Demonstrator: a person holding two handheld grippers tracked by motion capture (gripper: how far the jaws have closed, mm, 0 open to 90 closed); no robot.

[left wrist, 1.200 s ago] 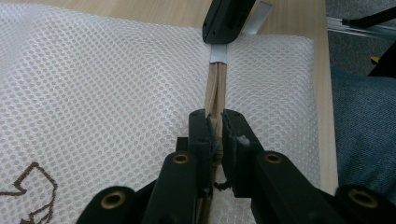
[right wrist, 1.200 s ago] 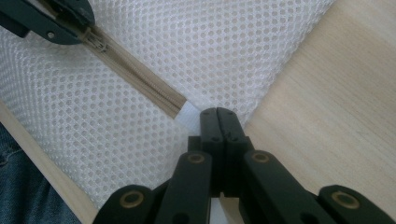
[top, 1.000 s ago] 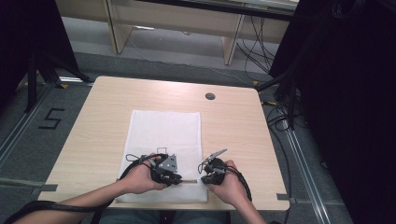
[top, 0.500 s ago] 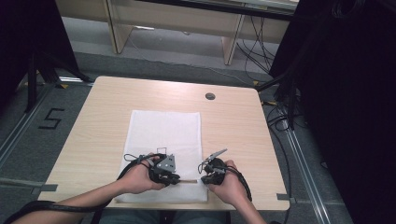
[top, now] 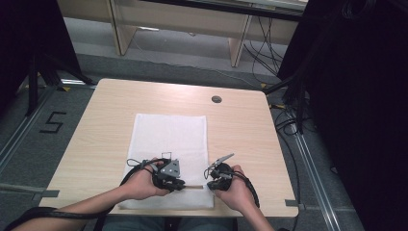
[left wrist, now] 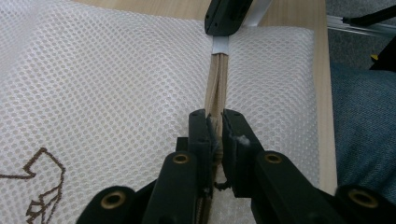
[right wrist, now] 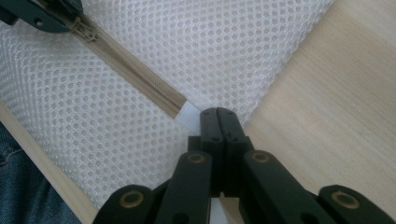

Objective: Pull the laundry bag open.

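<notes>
A white mesh bag (top: 168, 134) lies flat on the wooden table (top: 110, 106), its tan zipper (left wrist: 215, 79) running along the near edge. My left gripper (left wrist: 215, 119) is shut on the zipper's slider, which sits pinched between its jaws. The same gripper (top: 183, 185) sits over the bag's near edge in the high view. At the far end of the zipper (right wrist: 135, 77) a white end tab (right wrist: 189, 114) runs into my right gripper (right wrist: 217, 114), which is shut on it at the bag's corner. Both grippers face each other along the zipper, the right gripper (top: 208, 183) by the bag's near right corner.
A brown stitched figure (left wrist: 42, 186) marks the bag near my left gripper. A round dark cable hole (top: 216, 99) sits at the table's far right. The person's blue-clad legs (left wrist: 364, 130) are just past the table's near edge. Cables lie on the floor to the right (top: 288, 125).
</notes>
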